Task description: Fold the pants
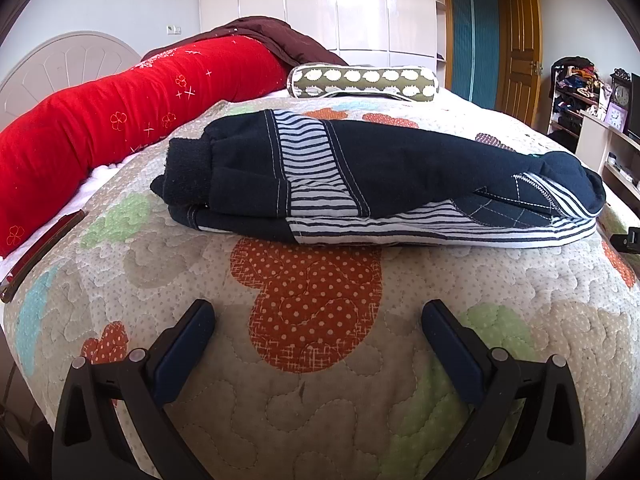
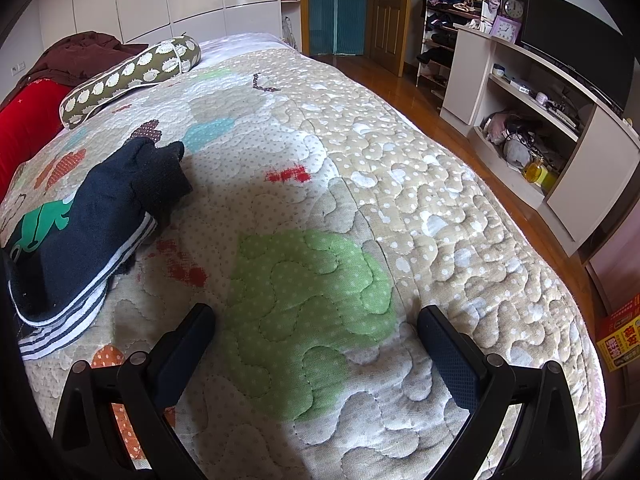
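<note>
The pants (image 1: 360, 184) are dark navy with blue-and-white striped panels. They lie folded in a long bundle across the quilted bedspread (image 1: 316, 288), cuffs at the left. My left gripper (image 1: 318, 318) is open and empty, a short way in front of the bundle, above the quilt. In the right wrist view the pants (image 2: 80, 232) lie at the left edge, with a green print on top. My right gripper (image 2: 316, 320) is open and empty over a green patch of the quilt (image 2: 312, 280), to the right of the pants and apart from them.
A long red bolster (image 1: 120, 120) and a dark red blanket (image 1: 280, 36) lie along the headboard side. A patterned roll pillow (image 1: 364, 82) sits behind the pants. A TV unit with shelves (image 2: 540, 120) and wooden floor lie beyond the bed's right edge.
</note>
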`<action>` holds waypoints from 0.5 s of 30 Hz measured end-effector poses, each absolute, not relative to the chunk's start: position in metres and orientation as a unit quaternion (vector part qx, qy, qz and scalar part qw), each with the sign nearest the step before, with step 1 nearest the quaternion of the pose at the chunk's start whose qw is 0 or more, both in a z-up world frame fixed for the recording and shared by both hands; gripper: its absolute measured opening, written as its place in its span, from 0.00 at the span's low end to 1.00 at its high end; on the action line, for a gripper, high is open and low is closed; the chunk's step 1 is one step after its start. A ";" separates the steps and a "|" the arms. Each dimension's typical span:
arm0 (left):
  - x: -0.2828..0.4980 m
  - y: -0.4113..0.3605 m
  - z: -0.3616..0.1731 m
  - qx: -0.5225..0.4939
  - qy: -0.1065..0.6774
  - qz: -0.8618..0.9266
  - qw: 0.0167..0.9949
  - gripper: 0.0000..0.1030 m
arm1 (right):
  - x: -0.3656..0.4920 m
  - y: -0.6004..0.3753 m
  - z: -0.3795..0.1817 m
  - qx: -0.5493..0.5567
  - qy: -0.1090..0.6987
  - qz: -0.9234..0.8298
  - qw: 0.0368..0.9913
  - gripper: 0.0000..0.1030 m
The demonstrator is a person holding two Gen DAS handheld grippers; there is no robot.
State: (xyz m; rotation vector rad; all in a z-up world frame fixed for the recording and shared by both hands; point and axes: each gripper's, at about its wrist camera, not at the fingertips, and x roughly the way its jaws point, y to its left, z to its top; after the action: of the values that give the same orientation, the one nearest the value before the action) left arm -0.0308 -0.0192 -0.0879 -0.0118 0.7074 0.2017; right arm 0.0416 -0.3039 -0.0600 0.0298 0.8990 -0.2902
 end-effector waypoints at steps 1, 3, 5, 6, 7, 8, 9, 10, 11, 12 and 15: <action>-0.030 -0.019 -0.085 -0.005 0.357 0.095 0.929 1.00 | 0.041 -0.304 -0.059 0.015 0.433 -0.139 0.890 1.00; -0.029 -0.018 -0.077 -0.002 0.390 0.077 0.918 1.00 | 0.043 -0.306 -0.058 0.016 0.436 -0.136 0.889 1.00; -0.035 -0.011 -0.064 -0.012 0.408 0.054 0.912 1.00 | 0.045 -0.309 -0.057 0.018 0.443 -0.126 0.887 1.00; -0.040 -0.005 -0.056 -0.019 0.404 0.051 0.913 1.00 | 0.046 -0.310 -0.056 0.019 0.447 -0.120 0.887 1.00; -0.046 0.003 -0.048 -0.026 0.398 0.054 0.915 1.00 | 0.048 -0.311 -0.056 0.020 0.450 -0.111 0.886 1.00; -0.050 0.011 -0.040 -0.032 0.394 0.056 0.917 1.00 | 0.049 -0.312 -0.055 0.019 0.454 -0.102 0.885 1.00; -0.054 0.022 -0.031 -0.042 0.390 0.055 0.918 1.00 | 0.050 -0.313 -0.054 0.016 0.459 -0.093 0.883 1.00; -0.055 0.032 -0.024 -0.052 0.389 0.055 0.918 1.00 | 0.048 -0.315 -0.051 0.012 0.464 -0.086 0.882 0.98; -0.055 0.041 -0.018 -0.063 0.388 0.054 0.918 1.00 | 0.046 -0.315 -0.047 0.010 0.463 -0.083 0.882 0.91; -0.052 0.054 -0.011 -0.080 0.389 0.052 0.916 1.00 | 0.040 -0.316 -0.040 0.015 0.459 -0.077 0.885 0.85; -0.030 0.084 -0.005 -0.132 0.399 0.045 0.906 1.00 | 0.027 -0.313 -0.022 0.059 0.448 -0.032 0.891 0.72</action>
State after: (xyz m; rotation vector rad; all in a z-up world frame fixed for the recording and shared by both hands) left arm -0.0304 0.0839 -0.0045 -0.2732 0.8246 0.0922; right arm 0.0275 -0.3131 -0.0217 0.1220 0.9302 -0.0670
